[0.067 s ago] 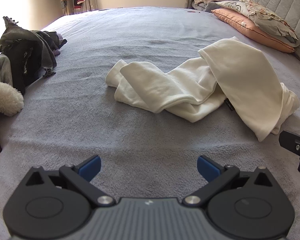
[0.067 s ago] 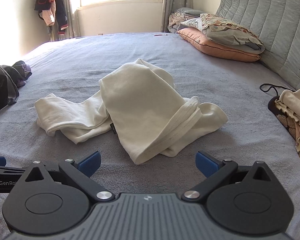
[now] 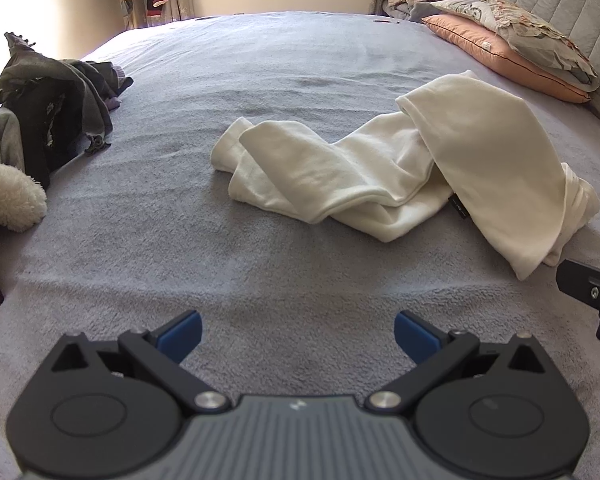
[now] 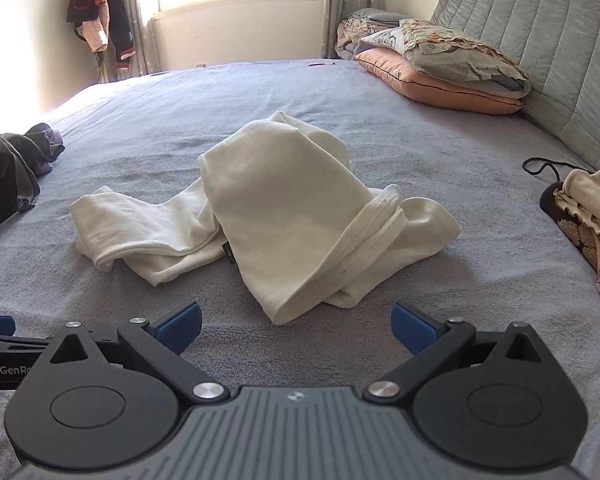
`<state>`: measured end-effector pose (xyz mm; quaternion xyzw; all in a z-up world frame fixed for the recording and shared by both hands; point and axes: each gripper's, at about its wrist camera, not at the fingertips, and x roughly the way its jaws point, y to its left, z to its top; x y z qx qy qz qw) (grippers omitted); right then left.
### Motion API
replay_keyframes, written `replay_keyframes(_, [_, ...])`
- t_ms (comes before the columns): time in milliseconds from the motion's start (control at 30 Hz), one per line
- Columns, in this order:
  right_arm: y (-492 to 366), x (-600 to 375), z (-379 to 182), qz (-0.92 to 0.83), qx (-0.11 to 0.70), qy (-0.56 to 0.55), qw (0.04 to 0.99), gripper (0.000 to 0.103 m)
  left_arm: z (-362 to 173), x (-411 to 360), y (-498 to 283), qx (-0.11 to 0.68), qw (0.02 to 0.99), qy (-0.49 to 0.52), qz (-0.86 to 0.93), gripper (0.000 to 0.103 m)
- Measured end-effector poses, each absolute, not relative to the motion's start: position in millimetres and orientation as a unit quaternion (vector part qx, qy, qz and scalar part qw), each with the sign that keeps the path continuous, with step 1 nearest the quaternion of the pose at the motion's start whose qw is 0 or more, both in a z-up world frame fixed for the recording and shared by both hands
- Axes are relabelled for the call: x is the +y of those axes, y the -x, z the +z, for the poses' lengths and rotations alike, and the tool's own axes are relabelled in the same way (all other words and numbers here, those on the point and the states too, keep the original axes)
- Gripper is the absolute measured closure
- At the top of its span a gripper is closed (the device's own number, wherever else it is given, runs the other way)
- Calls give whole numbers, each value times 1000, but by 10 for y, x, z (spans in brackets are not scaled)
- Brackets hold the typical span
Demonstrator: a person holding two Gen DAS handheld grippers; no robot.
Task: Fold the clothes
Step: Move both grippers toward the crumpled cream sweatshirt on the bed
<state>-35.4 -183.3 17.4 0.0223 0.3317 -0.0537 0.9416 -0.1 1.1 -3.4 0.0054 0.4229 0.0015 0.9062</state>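
White garment (image 4: pixel 284 216) lies crumpled mid-bed (image 3: pixel 300 60), untouched. My left gripper (image 3: pixel 298 334) and right gripper (image 4: pixel 296 326) both spread wide, empty, hovering short of it. I'd find hem corners first, pinch single layer, spread flat before folding.

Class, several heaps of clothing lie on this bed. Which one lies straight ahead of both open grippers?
The cream garment, crumpled mid-bed. The dark clothes heap sits far left, and the frilled stack far right.
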Motion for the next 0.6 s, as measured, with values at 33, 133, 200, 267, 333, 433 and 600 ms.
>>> replay_keyframes(33, [350, -1828, 180, -55, 327, -18, 943, 0, -48, 16, 2, 426, 905, -3, 0, 0])
replay_keyframes(133, [329, -1829, 178, -60, 317, -5, 947, 0, -56, -33, 28, 428, 904, -5, 2, 0])
replay_keyframes(200, [299, -1854, 145, -65, 318, 4, 946, 0, -74, 16, -1, 433, 902, 1, -3, 0])
replay_keyframes(267, [317, -1808, 139, -68, 313, 14, 947, 0, -47, 20, -15, 436, 900, 2, 0, 0])
replay_keyframes(333, [300, -1785, 125, -65, 326, 4, 943, 0, -103, 34, -57, 437, 899, 0, 3, 0])
replay_keyframes(433, [232, -1798, 135, -61, 348, -17, 935, 0, -110, 46, -98, 442, 897, 6, -4, 0])
replay_keyframes(600, [247, -1780, 139, -65, 350, -15, 934, 0, -125, 70, -127, 441, 898, 11, -5, 0])
